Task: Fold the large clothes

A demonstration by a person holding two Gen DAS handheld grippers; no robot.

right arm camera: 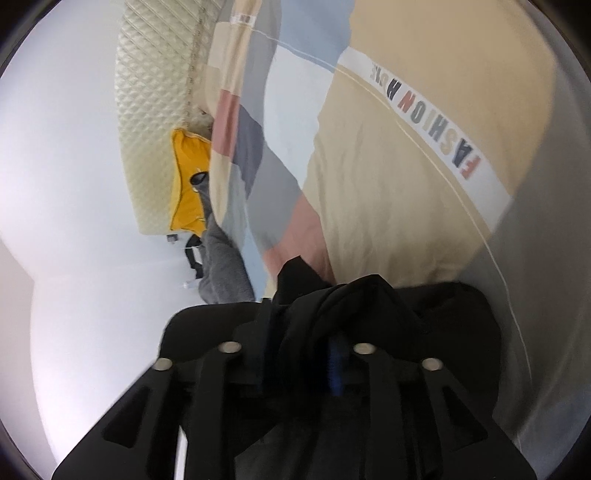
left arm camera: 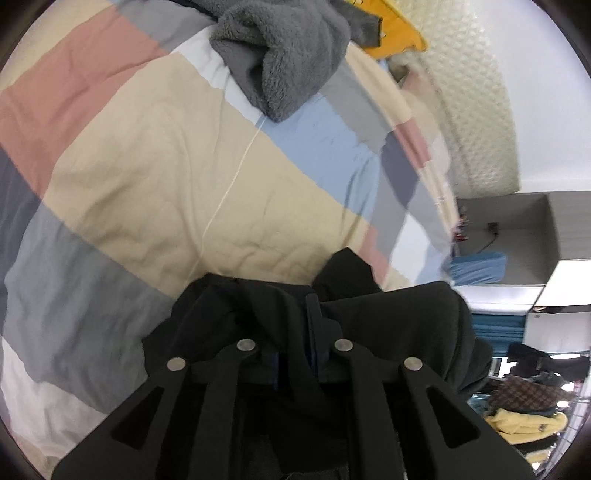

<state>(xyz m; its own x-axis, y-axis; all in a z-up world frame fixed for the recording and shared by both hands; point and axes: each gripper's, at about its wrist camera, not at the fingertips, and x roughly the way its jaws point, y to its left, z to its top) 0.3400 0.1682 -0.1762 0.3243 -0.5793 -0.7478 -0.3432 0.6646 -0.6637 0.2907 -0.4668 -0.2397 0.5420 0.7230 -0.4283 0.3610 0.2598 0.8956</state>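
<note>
A black garment (left arm camera: 406,314) is bunched up at the near edge of a patchwork bedspread (left arm camera: 147,166). In the left wrist view my left gripper (left arm camera: 295,332) is shut on a fold of it, the cloth wrapped around both fingers and hiding their tips. In the right wrist view the same black garment (right arm camera: 369,295) is heaped over my right gripper (right arm camera: 300,332). Its jaws stand apart with loose cloth lying between them, and a blue pad shows on the right finger. The bedspread (right arm camera: 388,184) stretches away beyond, with a lettered white band across it.
A grey fleece garment (left arm camera: 288,55) lies crumpled at the far end of the bed, next to a yellow cushion (left arm camera: 395,33) and a cream quilted headboard (left arm camera: 472,92). A grey shelf unit (left arm camera: 535,229) and a pile of clothes (left arm camera: 524,406) stand off to the right.
</note>
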